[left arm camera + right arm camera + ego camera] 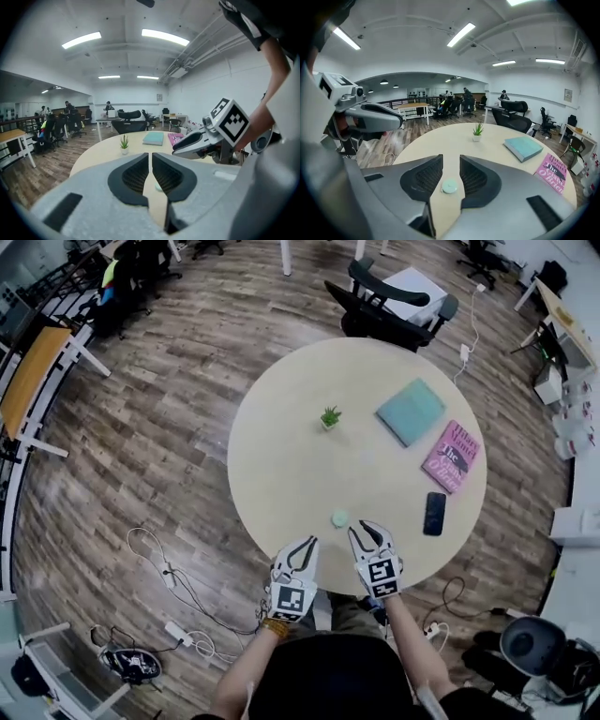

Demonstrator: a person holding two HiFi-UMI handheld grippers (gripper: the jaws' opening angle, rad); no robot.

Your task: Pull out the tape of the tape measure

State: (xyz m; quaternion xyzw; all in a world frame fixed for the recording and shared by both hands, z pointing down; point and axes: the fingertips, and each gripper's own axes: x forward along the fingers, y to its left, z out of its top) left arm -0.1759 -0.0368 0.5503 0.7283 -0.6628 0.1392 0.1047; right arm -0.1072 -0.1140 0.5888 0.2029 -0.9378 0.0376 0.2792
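A small round mint-green tape measure (339, 518) lies flat on the round beige table (281, 465), near its front edge. No tape shows outside it. My right gripper (368, 529) hovers just right of it, jaws open and empty; in the right gripper view the tape measure (449, 186) shows on the table through the gap of that gripper (451, 158). My left gripper (310, 542) hangs over the table's front edge, left of and nearer than the tape measure. Its jaws (150, 155) stand a narrow slit apart with nothing between them, and the tape measure (158, 187) peeks through beyond.
On the table stand a tiny potted plant (329, 417), a teal book (411, 412), a pink book (451, 456) and a black phone (434, 513). A black office chair (384, 301) stands behind the table. Cables (169, 573) lie on the wooden floor at left.
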